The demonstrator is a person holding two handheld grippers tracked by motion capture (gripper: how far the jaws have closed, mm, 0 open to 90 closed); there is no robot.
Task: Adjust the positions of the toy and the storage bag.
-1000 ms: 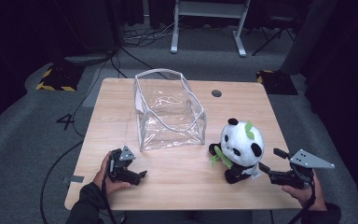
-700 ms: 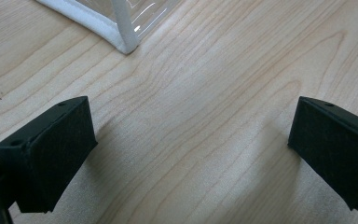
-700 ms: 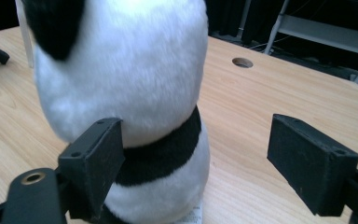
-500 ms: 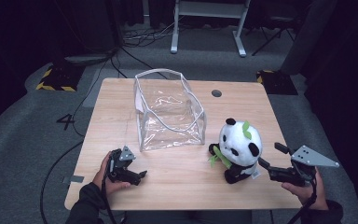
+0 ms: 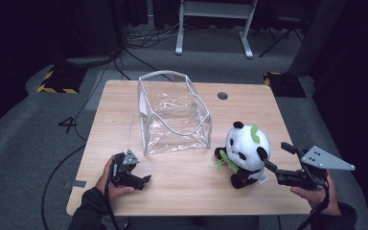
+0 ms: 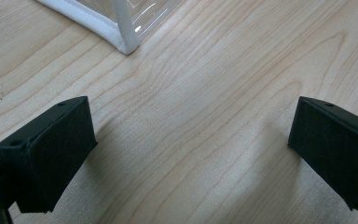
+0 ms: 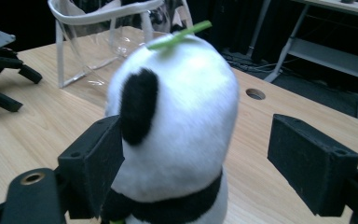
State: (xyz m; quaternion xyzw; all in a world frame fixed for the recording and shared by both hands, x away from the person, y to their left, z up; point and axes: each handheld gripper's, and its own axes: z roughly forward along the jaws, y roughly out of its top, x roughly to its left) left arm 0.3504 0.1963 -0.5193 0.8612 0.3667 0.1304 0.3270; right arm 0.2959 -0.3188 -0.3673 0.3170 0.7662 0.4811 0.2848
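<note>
Dark floor rings my wooden worktop (image 5: 124,115). Near its right front corner sits the panda plush (image 5: 246,152), its head between my right gripper's (image 7: 193,161) open jaws; I should centre before squeezing. My left gripper (image 6: 186,149) rests open, front-left.

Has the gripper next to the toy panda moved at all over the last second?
Yes. In the high view the right gripper has shifted slightly right and up in the picture, toward the table's right edge, staying behind the panda. Its jaws stand open.
</note>
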